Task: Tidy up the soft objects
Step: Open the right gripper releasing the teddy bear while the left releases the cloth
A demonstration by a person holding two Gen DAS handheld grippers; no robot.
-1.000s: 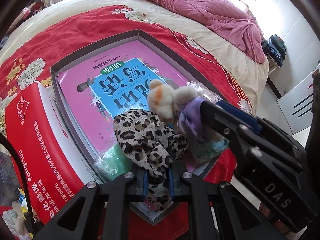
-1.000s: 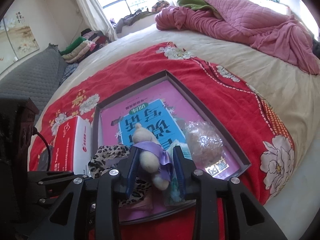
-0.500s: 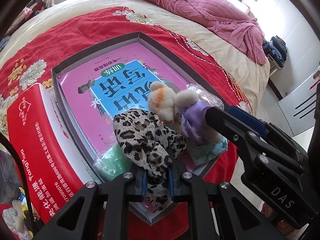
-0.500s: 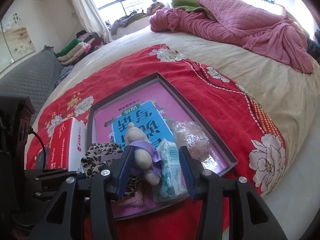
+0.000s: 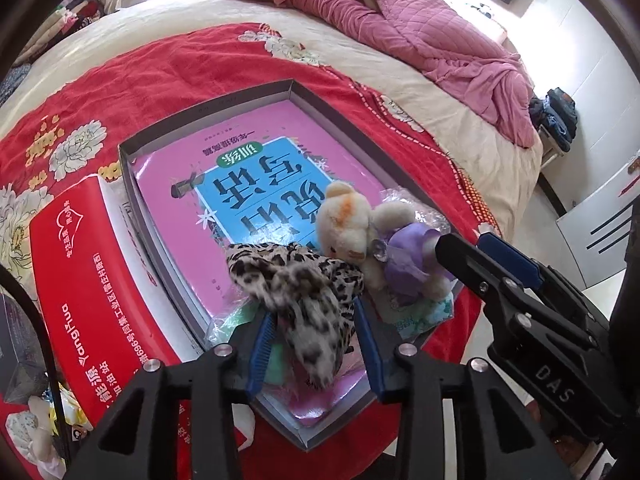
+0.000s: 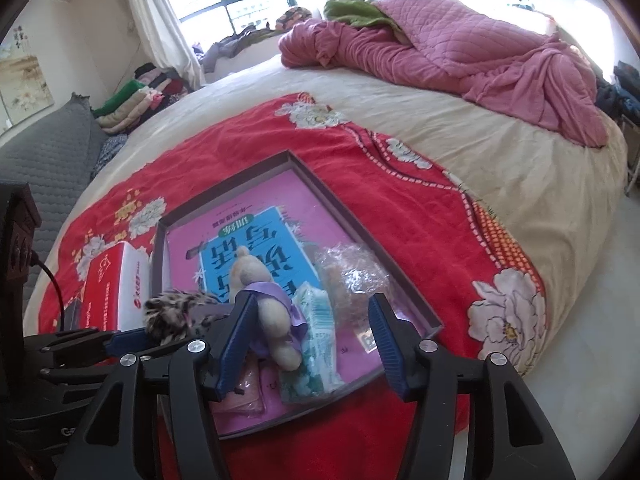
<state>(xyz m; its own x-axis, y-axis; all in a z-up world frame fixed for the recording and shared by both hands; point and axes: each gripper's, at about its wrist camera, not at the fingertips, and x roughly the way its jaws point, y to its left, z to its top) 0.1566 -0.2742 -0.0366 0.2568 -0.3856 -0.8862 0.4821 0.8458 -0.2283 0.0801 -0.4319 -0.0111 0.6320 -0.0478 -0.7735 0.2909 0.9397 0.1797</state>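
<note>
Leopard-print cloth (image 5: pixel 308 300) lies bunched at the near end of a shallow grey box (image 5: pixel 248 94), on top of a pink and blue book (image 5: pixel 256 192) that fills the box floor. The cloth sits between the blue pads of the left gripper (image 5: pixel 316 344); the jaws are opening, and a gap shows between each pad and the fabric. In the right wrist view the same cloth (image 6: pixel 176 312) appears at lower left, beside the left gripper's finger.

A cream teddy bear (image 5: pixel 348 232) in a purple dress lies just beside the cloth, touching it, with its head toward the book's centre. In the right wrist view the bear (image 6: pixel 272 320) rests between the pads of the right gripper (image 6: pixel 312 340), close to the left-hand pad. A green and white tissue packet (image 6: pixel 320 344) stands against the bear on its right. The right jaws are opening and stand well spread; the right-hand pad is clear of both items. Whether the left-hand pad touches the bear cannot be told.

A crumpled clear plastic bag (image 6: pixel 352 276) lies in the box beyond the packet. The box rests on a red floral blanket (image 6: pixel 360 168) spread over the bed. A red carton (image 5: pixel 84 280) stands just beside the box's left wall.
</note>
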